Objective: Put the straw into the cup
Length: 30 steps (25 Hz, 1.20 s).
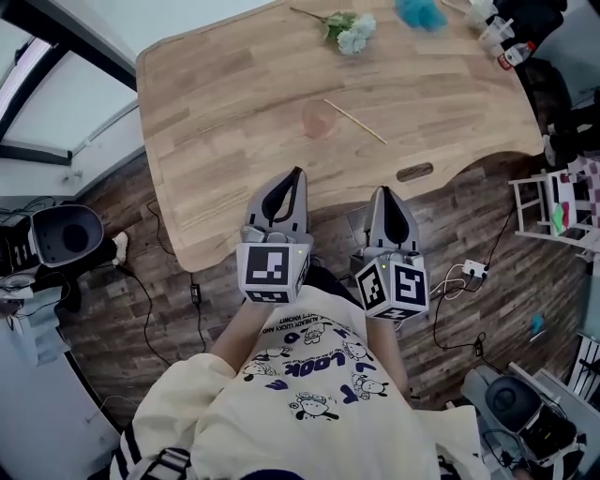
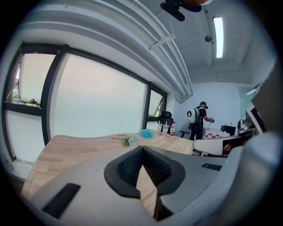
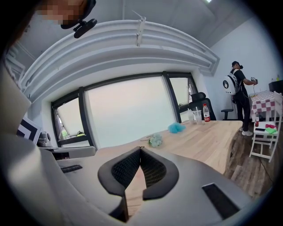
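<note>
My left gripper: jaws closed tip to tip with nothing between them, at the near edge of the pale wooden desk.
My right gripper: jaws pressed together too, and empty, just beside the left one at the same edge.
Translucent pinkish plastic cup: upright at mid-desk, beyond both grippers, and it looks empty.
Thin pale straw: lies flat and slanted on the desk just right of the cup, not in it.
Sprig of pale artificial flowers: lies near the far edge.
Fluffy blue ball: right of the flowers.
Clear cups and small red-labelled bottle: at the far right corner, contents too small to tell.
</note>
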Each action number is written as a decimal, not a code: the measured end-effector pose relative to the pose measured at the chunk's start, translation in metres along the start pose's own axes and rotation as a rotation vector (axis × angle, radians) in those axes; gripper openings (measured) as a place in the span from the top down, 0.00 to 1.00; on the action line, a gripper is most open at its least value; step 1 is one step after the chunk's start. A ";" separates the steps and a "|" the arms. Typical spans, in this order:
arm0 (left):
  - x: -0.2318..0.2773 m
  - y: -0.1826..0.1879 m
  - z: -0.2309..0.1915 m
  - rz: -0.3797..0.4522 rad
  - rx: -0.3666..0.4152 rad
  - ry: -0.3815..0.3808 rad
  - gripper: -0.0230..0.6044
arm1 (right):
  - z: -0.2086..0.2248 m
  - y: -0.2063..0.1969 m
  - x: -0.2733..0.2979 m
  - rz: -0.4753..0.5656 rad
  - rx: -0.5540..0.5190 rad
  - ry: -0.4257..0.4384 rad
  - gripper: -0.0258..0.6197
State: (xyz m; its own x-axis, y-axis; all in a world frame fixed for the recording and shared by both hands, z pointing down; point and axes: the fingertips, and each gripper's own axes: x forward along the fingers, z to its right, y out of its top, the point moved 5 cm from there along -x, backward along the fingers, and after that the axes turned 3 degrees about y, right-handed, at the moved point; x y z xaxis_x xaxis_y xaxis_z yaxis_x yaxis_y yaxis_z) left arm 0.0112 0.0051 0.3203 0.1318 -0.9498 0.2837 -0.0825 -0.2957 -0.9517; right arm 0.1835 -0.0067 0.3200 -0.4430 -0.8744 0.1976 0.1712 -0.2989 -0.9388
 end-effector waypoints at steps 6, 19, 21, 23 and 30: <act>0.022 0.003 -0.011 -0.022 -0.018 -0.003 0.91 | 0.004 0.004 0.027 -0.018 -0.001 -0.011 0.96; 0.057 0.008 -0.050 -0.055 -0.038 -0.003 0.91 | -0.003 0.004 0.075 -0.060 -0.007 -0.034 0.96; 0.060 0.007 -0.054 -0.062 -0.043 -0.005 0.91 | -0.005 0.003 0.081 -0.064 -0.008 -0.036 0.96; 0.062 0.004 -0.054 -0.072 -0.050 -0.011 0.91 | -0.006 0.002 0.082 -0.074 -0.014 -0.039 0.96; 0.071 -0.002 -0.055 -0.104 -0.065 -0.017 0.91 | -0.008 0.000 0.095 -0.105 -0.023 -0.034 0.96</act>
State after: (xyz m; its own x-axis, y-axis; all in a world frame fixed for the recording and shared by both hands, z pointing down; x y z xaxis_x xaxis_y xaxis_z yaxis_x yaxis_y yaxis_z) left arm -0.0338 -0.0670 0.3485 0.1598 -0.9119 0.3779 -0.1318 -0.3991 -0.9074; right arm 0.1346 -0.0863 0.3368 -0.4276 -0.8511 0.3047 0.1049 -0.3815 -0.9184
